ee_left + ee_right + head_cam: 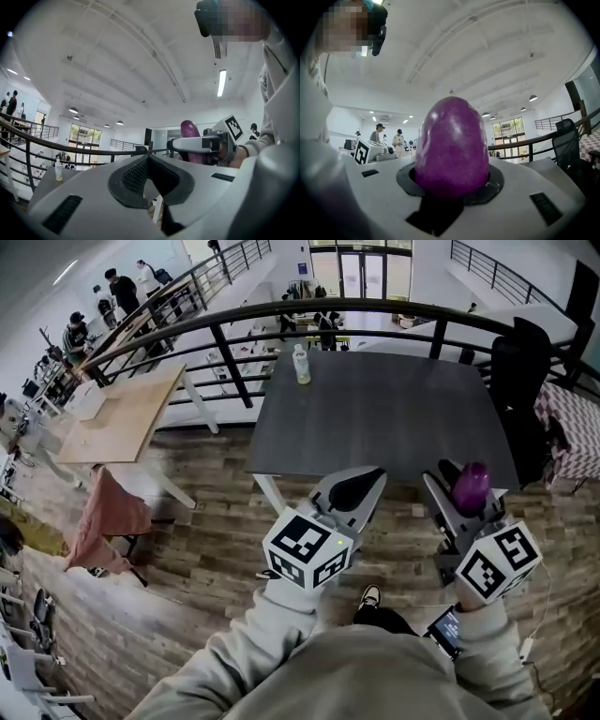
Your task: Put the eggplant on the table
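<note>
The purple eggplant [471,486] stands upright between the jaws of my right gripper [466,491], which is shut on its lower part. In the right gripper view the eggplant [451,145] fills the middle, its base sunk between the black pads. This gripper hovers at the near right edge of the dark grey table [375,409]. My left gripper [361,486] is beside it at the table's near edge, shut with nothing in it; its black pads [136,176] meet at the tips. From the left gripper view the eggplant [189,137] shows at the right, held by the right gripper.
A small bottle [301,364] stands at the table's far left edge. A black railing [281,320] curves behind the table. A black chair [520,371] is at the right, a wooden table [122,413] at the left, with a pink cloth [108,512] over a chair.
</note>
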The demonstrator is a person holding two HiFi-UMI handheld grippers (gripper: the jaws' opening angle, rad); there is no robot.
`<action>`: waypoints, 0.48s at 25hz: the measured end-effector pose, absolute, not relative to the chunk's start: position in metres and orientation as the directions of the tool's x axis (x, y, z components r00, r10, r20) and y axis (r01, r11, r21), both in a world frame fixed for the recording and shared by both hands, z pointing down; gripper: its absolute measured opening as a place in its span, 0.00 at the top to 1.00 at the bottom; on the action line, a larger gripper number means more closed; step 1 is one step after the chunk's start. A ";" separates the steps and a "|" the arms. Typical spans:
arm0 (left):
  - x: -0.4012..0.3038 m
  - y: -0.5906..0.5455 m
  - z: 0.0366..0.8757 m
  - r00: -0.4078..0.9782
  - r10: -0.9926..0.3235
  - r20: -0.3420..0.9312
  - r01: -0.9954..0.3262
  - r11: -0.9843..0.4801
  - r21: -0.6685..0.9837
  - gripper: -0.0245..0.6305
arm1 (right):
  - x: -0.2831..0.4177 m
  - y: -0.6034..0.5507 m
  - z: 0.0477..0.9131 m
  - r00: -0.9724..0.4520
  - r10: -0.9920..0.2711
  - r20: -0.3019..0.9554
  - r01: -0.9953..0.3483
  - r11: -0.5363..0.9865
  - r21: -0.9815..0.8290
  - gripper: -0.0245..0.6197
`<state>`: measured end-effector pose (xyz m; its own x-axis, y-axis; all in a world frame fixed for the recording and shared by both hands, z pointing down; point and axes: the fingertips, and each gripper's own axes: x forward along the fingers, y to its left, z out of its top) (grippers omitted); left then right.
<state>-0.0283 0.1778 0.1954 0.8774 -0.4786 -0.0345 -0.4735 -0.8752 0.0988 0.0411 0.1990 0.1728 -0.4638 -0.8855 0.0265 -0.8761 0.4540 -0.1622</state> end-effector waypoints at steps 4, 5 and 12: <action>-0.003 0.137 0.193 0.874 -0.485 -0.038 -0.479 -0.872 0.102 0.95 | 0.066 0.158 0.173 -0.470 -0.882 0.031 -0.873 0.460 -0.161 0.71; 0.003 0.127 0.193 0.872 -0.488 -0.038 -0.482 -0.870 0.103 0.95 | 0.073 0.149 0.172 -0.472 -0.881 0.031 -0.873 0.462 -0.158 0.71; 0.044 0.075 0.200 0.866 -0.500 -0.020 -0.496 -0.862 0.103 0.95 | 0.113 0.098 0.183 -0.491 -0.870 0.043 -0.862 0.478 -0.170 0.71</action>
